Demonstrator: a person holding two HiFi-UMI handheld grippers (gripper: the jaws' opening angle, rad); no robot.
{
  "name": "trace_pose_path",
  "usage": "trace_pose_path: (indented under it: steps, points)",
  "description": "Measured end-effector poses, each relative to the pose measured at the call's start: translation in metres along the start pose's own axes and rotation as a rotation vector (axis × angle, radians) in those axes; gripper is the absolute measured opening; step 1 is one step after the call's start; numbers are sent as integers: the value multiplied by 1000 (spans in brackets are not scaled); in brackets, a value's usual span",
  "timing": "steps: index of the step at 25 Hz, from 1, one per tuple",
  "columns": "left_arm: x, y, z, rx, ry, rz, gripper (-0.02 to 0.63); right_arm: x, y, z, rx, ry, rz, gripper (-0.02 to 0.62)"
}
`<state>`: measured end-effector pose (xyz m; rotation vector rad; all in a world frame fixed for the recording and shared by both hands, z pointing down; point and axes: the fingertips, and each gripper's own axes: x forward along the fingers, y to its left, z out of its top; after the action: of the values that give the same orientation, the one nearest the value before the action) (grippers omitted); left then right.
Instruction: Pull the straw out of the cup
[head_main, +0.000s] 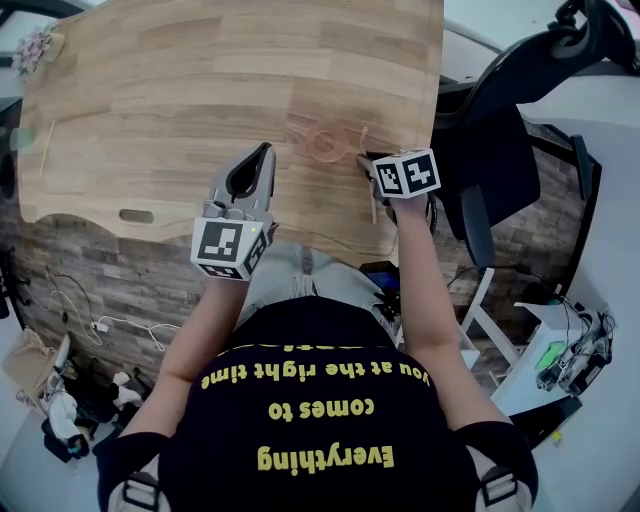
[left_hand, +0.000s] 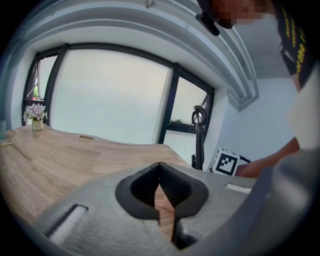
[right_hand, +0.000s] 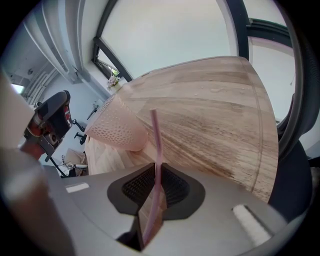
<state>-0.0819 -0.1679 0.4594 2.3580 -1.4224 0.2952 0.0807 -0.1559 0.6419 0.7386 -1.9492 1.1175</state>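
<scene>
Over the near edge of the table (head_main: 150, 100), both forearms reach forward from the person's body, each hand wrapped around a gripper. On the left side, the left gripper (head_main: 266, 152) lies low and close to level, pointing across the wood toward the far edge. Its jaws are clenched tip to tip with nothing between them, and only bare wood shows through the oval gap behind the tips. On the other side, the right forearm runs straight up to the right gripper (right_hand: 156, 167), which tips steeply down toward the tabletop near the right edge, its marker cube facing the head camera. Its jaws are grasping the straw (right_hand: 156, 145), a thin pink tube pinched between the ribbed pads and passing through them. The straw's upper end stands free against the wood. The cup (right_hand: 117, 127), pale pink with a dotted wall, sits on the table just left of that end, and the right gripper view shows the straw beside it, not inside. From the head view the cup is between the two grippers, slightly farther out.
</scene>
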Motion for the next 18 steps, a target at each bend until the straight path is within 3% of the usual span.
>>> trace_pose_path:
  steps: [18]
  points:
    - [-2,-6,4,10,-8,2,0,-6,3,6,8,-50,11,114]
